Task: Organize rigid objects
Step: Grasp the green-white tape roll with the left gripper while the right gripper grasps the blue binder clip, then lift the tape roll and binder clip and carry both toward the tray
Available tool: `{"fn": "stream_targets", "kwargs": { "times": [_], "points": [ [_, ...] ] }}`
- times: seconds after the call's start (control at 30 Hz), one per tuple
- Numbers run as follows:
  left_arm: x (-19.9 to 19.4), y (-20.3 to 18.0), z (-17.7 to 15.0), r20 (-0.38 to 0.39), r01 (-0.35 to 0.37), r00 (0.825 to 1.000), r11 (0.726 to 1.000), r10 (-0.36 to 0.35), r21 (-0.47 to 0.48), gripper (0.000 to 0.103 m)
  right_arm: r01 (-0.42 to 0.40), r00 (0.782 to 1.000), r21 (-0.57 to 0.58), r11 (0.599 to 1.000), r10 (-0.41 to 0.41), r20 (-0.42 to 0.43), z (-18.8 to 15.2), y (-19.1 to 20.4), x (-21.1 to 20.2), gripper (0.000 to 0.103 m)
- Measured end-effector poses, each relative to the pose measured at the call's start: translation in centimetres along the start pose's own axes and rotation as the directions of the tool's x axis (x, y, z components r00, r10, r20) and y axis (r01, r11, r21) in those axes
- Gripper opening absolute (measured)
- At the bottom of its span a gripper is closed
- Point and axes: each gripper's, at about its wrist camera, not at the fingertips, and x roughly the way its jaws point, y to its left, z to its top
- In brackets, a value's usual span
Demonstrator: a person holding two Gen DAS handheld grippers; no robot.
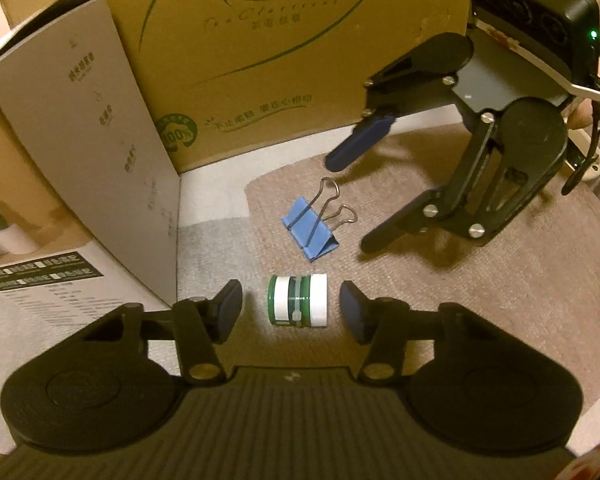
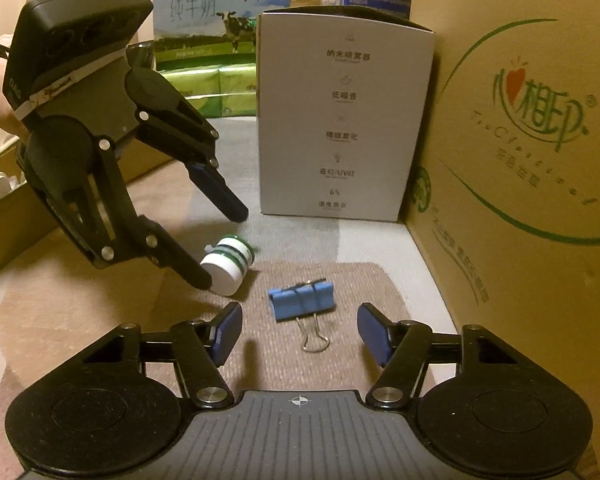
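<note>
A small green-and-white spool point(image 1: 298, 300) lies on its side on the brown mat. My left gripper point(image 1: 291, 312) is open, with the spool between its fingertips, apart from both pads. A blue binder clip point(image 1: 310, 230) lies just beyond it. In the right wrist view the clip point(image 2: 302, 300) lies between the open fingertips of my right gripper point(image 2: 300, 332), apart from both. The left gripper point(image 2: 224, 246) straddles the spool point(image 2: 228, 264) there. The right gripper point(image 1: 354, 204) shows open above the clip in the left wrist view.
A large cardboard box point(image 1: 260, 60) stands behind the mat. A white printed carton point(image 2: 346, 120) stands upright beside it. A milk carton point(image 2: 220, 16) and green packs stand farther back. A low cardboard box point(image 2: 4, 216) sits at the left.
</note>
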Motion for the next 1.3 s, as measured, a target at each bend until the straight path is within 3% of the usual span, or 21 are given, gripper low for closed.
{"fn": "stream_targets", "kwargs": {
  "times": [0.17,0.63,0.93,1.3],
  "points": [
    [0.7,0.1,-0.5,-0.031,0.011,0.999,1.000,-0.011,-0.004,0.030,-0.008,1.000,-0.006,1.000,0.008,-0.016,0.4,-0.2,1.2,0.061],
    [-0.6,1.3,-1.8,-0.039,-0.042,0.999,0.993,0.038,-0.113,0.028,-0.018,0.999,0.021,1.000,0.019,-0.046,0.8,-0.2,3.2,0.044],
    [-1.9,1.0,-2.2,-0.047,-0.087,0.996,0.982,0.080,-0.169,0.028,0.041,0.996,0.037,0.998,-0.038,-0.085,1.2,1.5,2.4,0.043],
    [-7.3,-1.7,-2.9,-0.027,-0.133,0.991,0.962,0.130,-0.240,0.028,0.143,0.986,0.150,0.978,-0.128,-0.104,2.8,5.9,-1.6,0.043]
  ]
}}
